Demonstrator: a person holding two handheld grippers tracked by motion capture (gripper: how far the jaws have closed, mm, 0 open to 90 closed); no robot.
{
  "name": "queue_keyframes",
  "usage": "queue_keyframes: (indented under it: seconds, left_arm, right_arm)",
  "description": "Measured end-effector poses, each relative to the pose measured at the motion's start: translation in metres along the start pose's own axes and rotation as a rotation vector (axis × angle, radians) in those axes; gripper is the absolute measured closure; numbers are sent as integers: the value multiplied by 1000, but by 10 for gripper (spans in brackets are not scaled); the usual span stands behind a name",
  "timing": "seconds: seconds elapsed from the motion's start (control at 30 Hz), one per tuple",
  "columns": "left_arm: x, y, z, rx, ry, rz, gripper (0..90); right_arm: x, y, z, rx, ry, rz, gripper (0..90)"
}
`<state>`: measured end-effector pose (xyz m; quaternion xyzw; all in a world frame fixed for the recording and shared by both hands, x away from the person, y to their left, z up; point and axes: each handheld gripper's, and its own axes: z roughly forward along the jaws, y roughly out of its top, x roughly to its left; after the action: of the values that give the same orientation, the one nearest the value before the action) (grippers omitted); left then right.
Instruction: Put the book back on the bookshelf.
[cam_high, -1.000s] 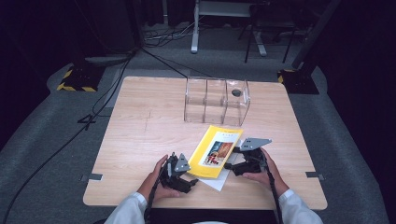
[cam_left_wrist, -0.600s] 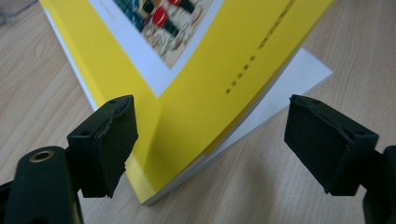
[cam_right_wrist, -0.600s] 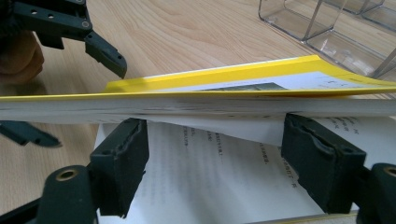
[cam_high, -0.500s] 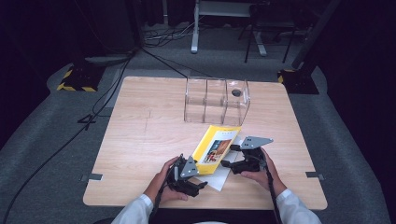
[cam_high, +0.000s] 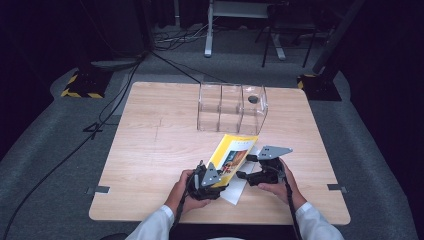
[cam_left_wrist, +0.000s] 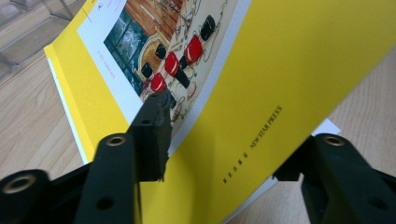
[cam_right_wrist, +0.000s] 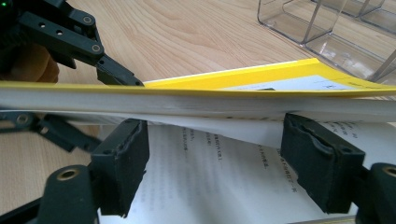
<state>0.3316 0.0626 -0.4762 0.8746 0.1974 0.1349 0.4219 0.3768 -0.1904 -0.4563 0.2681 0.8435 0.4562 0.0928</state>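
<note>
A yellow book (cam_high: 234, 152) with a picture of red-coated soldiers (cam_left_wrist: 180, 60) lies at the table's near middle, its cover tilted up. My left gripper (cam_high: 221, 174) is at the book's near left corner. Its jaws have just been closing with the cover between them: one pad (cam_left_wrist: 156, 130) lies on the picture, while the other jaw goes behind the cover. They still stand wide apart (cam_left_wrist: 229, 135). My right gripper (cam_high: 243, 175) reaches in from the right, open (cam_right_wrist: 215, 128), its jaws under the raised page block and over a printed white page (cam_right_wrist: 210, 177).
A clear box (cam_high: 232, 107) with three compartments stands just beyond the book, and a small dark object (cam_high: 253, 99) sits in its right compartment. The wooden table (cam_high: 150, 150) ends close to the person's hands. The left gripper (cam_right_wrist: 84, 37) also appears far off in the right gripper view.
My left gripper has moved right and slightly up, onto the book's corner, and the cover now stands steeper. The right gripper has stayed where it was.
</note>
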Motion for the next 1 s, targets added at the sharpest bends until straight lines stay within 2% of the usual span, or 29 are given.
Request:
queue_keyframes:
  seconds: [0.17,0.3,0.37,0.5,0.57,0.67,0.83,0.9,1.0]
  left_arm:
    - [5,0,-11,-19,13,30,760]
    - [11,-3,-20,-13,7,38,808]
    - [15,-6,-28,4,8,59,827]
    - [19,-11,-36,9,-5,57,832]
    - [24,-17,-41,26,-33,66,830]
    - [27,-22,-46,35,-44,71,817]
    - [30,-28,-51,40,-54,68,807]
    - [31,-28,-52,43,-56,70,799]
    - [33,-31,-56,39,-56,65,795]
  right_arm:
    - [-3,-1,-4,-16,5,3,247]
    - [-5,-2,-12,-33,8,-5,246]
    - [-8,-2,-25,-68,12,-20,247]
    - [-10,0,-39,-108,28,-42,247]
    - [-9,3,-44,-126,42,-75,247]
    - [-4,8,-42,-112,49,-151,247]
    - [5,18,-31,-83,96,-261,246]
    - [6,19,-28,-77,103,-275,246]
    - [11,21,-14,-29,138,-333,246]
